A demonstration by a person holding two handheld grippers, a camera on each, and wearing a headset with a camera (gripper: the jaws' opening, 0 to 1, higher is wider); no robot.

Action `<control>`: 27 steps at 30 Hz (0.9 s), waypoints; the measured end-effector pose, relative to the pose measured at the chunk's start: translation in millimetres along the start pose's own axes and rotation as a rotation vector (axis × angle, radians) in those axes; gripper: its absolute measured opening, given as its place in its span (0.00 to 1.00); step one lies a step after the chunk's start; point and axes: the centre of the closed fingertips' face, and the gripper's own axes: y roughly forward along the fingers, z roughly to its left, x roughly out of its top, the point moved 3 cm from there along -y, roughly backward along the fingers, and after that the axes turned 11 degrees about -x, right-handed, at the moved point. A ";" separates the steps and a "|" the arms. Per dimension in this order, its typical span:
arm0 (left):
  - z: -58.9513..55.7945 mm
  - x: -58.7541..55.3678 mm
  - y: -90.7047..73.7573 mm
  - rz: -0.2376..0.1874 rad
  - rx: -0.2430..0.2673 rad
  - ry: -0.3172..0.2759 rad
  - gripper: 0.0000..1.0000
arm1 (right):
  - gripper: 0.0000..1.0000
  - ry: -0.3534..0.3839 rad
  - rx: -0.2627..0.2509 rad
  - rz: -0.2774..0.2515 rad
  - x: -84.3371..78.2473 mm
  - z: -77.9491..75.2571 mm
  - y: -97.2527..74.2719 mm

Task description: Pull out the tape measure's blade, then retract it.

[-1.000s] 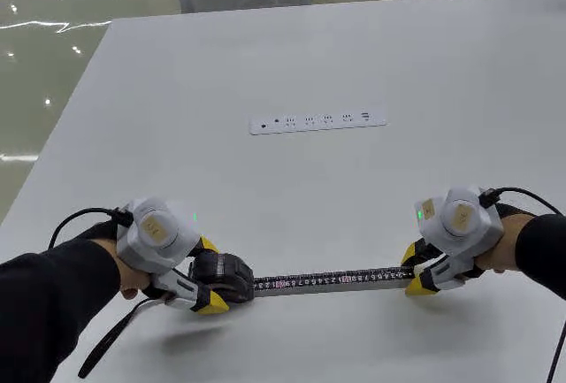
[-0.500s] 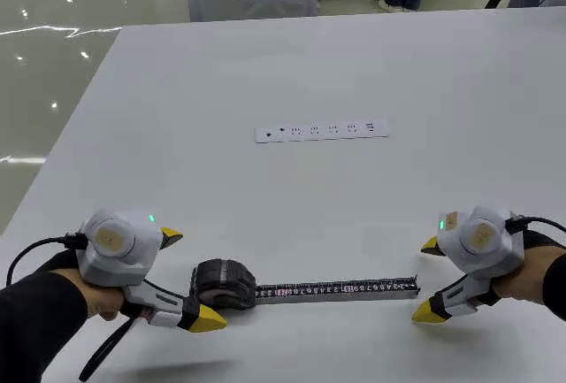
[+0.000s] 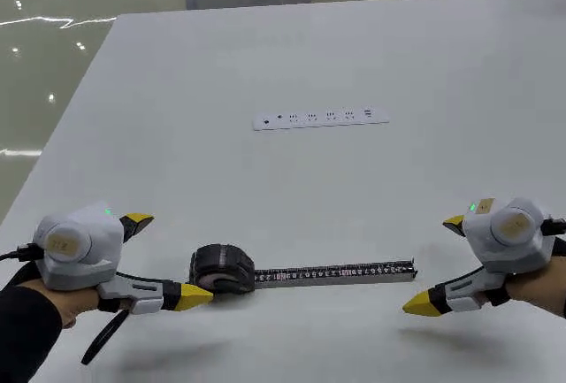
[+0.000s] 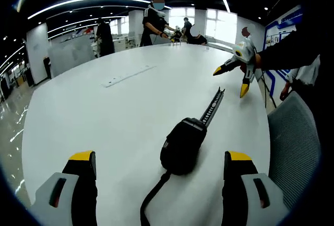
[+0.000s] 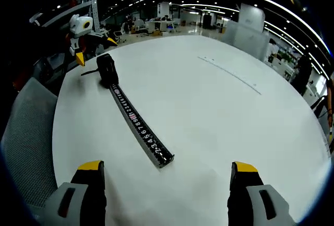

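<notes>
The white left gripper (image 3: 170, 257) with yellow-tipped jaws is hovering, jaws wide apart, just left of the black rubber-cased tape measure (image 3: 223, 269), which is lying at the near side of the white bench (image 3: 265, 180). Its numbered steel blade (image 3: 336, 271) is lying extended rightward. For retracting, clamping the case squarely before freeing the lock seems wise. The right gripper (image 3: 434, 264) is hovering spread open beyond the blade tip, placed for slowing the recoil. A white power strip (image 3: 320, 118) is sitting far off, obstructing nothing.
</notes>
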 end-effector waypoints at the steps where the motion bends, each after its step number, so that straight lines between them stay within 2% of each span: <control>1: 2.8 -8.9 -4.4 0.048 0.044 -0.032 0.99 | 0.99 0.015 -0.005 -0.009 -0.2 0.1 -2.7; 2: 1.7 -14.1 -4.1 0.063 0.027 -0.039 0.99 | 0.99 0.029 -0.015 -0.016 -1.5 -0.4 -4.7; 4: 0.8 -15.0 -8.3 0.030 0.026 -0.040 0.99 | 0.99 0.053 -0.027 -0.027 -3.5 -1.6 -9.9; 6: 0.2 -17.5 -11.9 0.023 0.032 -0.063 0.99 | 0.99 0.078 -0.045 -0.041 -3.5 -2.1 -15.2; 8: -1.6 -21.0 -15.4 0.022 0.040 -0.069 0.99 | 0.99 0.080 -0.054 -0.075 -3.6 -3.7 -21.0; 9: -2.3 -25.2 -17.6 0.034 0.053 -0.069 0.99 | 0.99 0.076 -0.072 -0.108 -1.1 -3.4 -26.0; 10: -3.6 -26.5 -19.2 0.030 0.056 -0.076 0.99 | 0.99 0.080 -0.075 -0.090 -4.3 -2.5 -28.2; 11: -6.4 -25.9 -21.5 0.004 0.060 -0.099 0.99 | 0.99 0.075 -0.084 -0.079 -7.2 -1.6 -31.9; 13: -7.8 -28.3 -24.9 0.001 0.081 -0.097 0.99 | 0.99 0.079 -0.082 -0.095 -8.2 1.6 -37.6; 16: -12.9 -33.3 -29.2 -0.011 0.086 -0.132 0.99 | 0.99 0.072 -0.100 -0.081 -16.3 5.3 -44.0; 18: -14.5 -37.7 -33.3 -0.011 0.095 -0.128 0.99 | 0.99 0.075 -0.102 -0.077 -21.6 7.6 -48.1; 22: -16.2 -41.6 -44.3 -0.039 0.112 -0.148 0.99 | 0.99 0.086 -0.108 -0.076 -28.4 12.0 -56.3; 24: -19.5 -41.2 -48.5 -0.059 0.103 -0.150 0.99 | 0.99 0.080 -0.136 -0.094 -29.2 9.8 -60.7; 25: -20.6 -41.2 -49.8 -0.063 0.105 -0.142 0.99 | 0.99 0.086 -0.151 -0.096 -29.5 7.9 -62.6; 27: -21.1 -42.5 -52.3 -0.063 0.112 -0.123 0.99 | 0.99 0.128 -0.149 -0.101 -30.0 6.5 -66.5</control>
